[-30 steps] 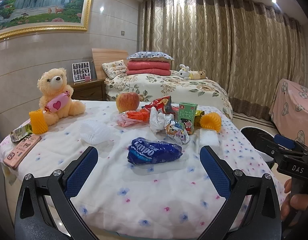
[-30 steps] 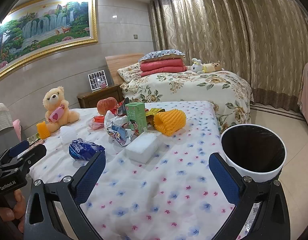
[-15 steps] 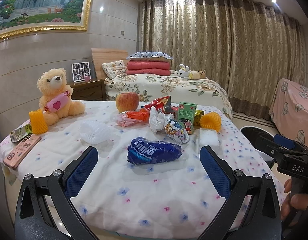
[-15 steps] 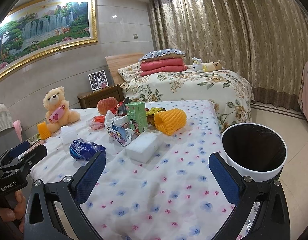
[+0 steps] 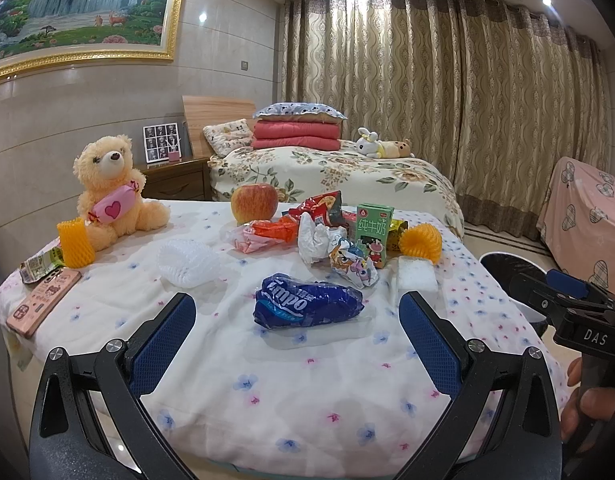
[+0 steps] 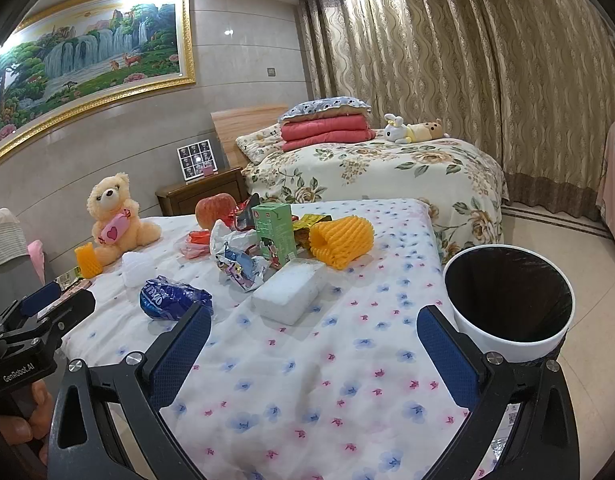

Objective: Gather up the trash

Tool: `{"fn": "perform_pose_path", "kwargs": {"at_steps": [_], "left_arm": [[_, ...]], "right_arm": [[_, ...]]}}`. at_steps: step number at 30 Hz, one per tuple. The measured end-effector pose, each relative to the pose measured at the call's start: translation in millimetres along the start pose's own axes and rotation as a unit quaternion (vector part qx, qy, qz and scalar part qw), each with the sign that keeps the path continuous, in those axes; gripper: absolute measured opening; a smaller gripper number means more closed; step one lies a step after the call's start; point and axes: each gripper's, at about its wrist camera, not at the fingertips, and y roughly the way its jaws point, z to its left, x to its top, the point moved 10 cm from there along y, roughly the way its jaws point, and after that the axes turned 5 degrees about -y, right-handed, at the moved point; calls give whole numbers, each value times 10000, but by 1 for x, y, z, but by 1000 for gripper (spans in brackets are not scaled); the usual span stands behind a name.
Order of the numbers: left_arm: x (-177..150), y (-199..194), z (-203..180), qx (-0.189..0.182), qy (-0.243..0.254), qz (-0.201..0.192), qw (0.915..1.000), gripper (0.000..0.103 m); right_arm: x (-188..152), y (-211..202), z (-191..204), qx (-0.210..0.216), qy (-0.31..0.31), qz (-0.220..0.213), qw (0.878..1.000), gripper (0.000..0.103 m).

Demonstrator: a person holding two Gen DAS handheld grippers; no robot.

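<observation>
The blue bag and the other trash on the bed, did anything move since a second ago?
No, nothing visibly changed. The blue bag, milk carton and white bin lie as before, and the left gripper and right gripper hover with jaws open, holding nothing.

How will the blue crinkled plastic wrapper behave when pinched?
The blue crinkled plastic wrapper looks thin and crumpled, so it is probably floppy and very light. Its glossy film may slip. Lying flat on the soft floral bedsheet, it may slide rather than roll.
</observation>
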Motion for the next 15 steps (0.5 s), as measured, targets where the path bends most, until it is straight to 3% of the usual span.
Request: {"fn": "perform_pose_path", "kwargs": {"at_steps": [11,15], "left_arm": [[-8,12,3,-86,10,237,9997,103],[-14,32,19,-16,-73,569,9984,103]], "right_arm": [[-4,7,5,119,0,143,9998,103],[-5,19,6,250,70,382,9989,103]]}}
